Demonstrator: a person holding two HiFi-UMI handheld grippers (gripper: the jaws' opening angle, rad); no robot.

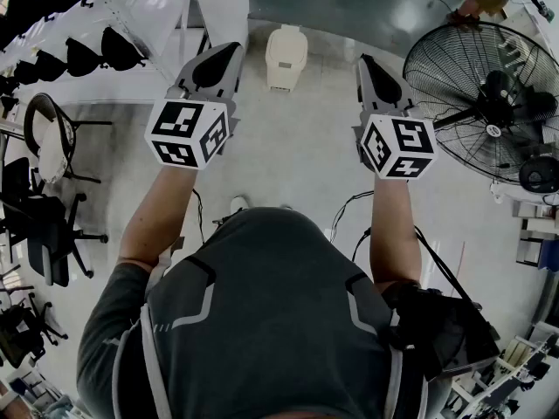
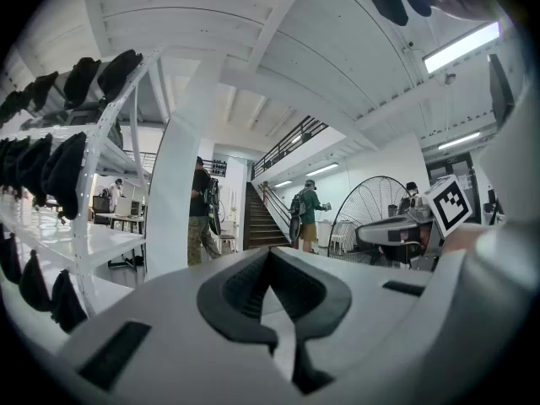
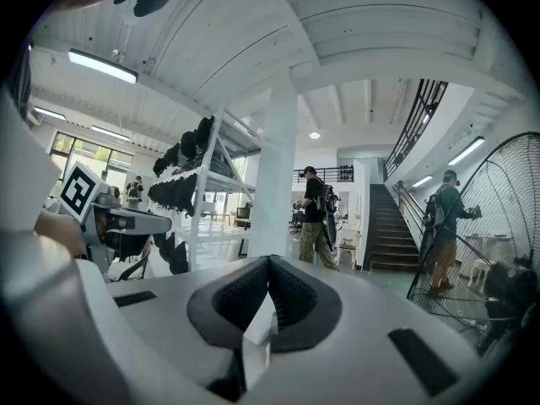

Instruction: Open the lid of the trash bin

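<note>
A small white trash bin (image 1: 286,57) stands on the pale floor ahead of me, its lid down. In the head view my left gripper (image 1: 234,51) is held up to the left of the bin and my right gripper (image 1: 363,60) to its right, both well short of it and apart from it. Both point level, out into the room. The left gripper (image 2: 268,254) has its dark pads together with nothing between them. The right gripper (image 3: 270,261) is likewise shut and empty. Neither gripper view shows the bin.
A large floor fan (image 1: 485,99) stands at the right. White shelving with black caps (image 1: 87,51) and a chair (image 1: 51,142) are at the left, a white pillar (image 1: 220,3) beyond the left gripper. Cables (image 1: 349,208) trail on the floor. People (image 3: 319,218) and stairs (image 3: 388,226) lie farther off.
</note>
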